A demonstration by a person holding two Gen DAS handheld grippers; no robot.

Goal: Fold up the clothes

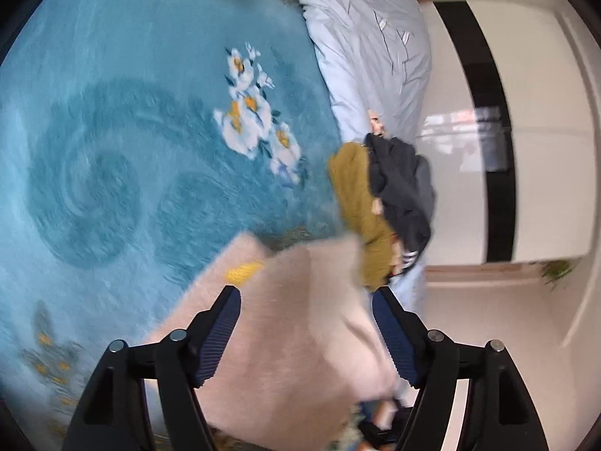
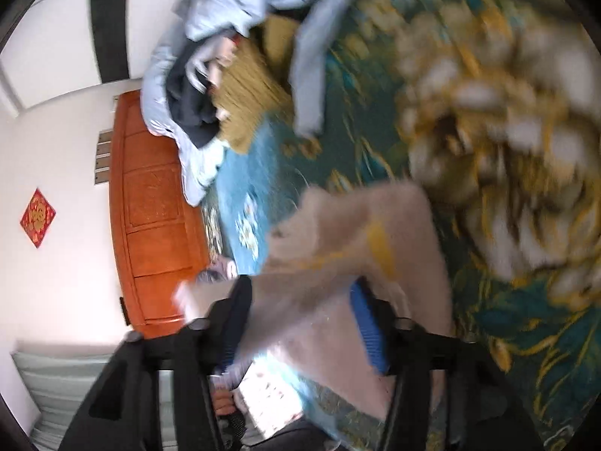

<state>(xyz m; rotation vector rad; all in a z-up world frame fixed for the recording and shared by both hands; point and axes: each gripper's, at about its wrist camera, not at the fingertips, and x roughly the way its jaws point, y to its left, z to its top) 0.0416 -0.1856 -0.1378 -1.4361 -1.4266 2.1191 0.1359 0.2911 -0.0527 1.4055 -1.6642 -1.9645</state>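
Note:
A fuzzy pale pink sweater [image 1: 293, 323] with a yellow patch lies folded on the teal floral blanket [image 1: 112, 131]. My left gripper [image 1: 306, 293] is open, its blue-padded fingers either side of the sweater, just above it. In the right wrist view the same pink sweater [image 2: 338, 248] lies between the fingers of my right gripper [image 2: 300, 293], which is also open around it. Both views are blurred by motion. A heap of clothes, olive knit [image 1: 360, 203], dark garment [image 1: 402, 184] and light blue jacket [image 1: 372, 45], lies beyond.
An orange wooden headboard [image 2: 150, 206] stands by the white wall with a red decoration [image 2: 37, 218]. The clothes heap [image 2: 233, 86] sits near the bed's edge. The blanket's gold flower pattern [image 2: 507, 131] fills the right. White floor [image 1: 507, 300] lies beside the bed.

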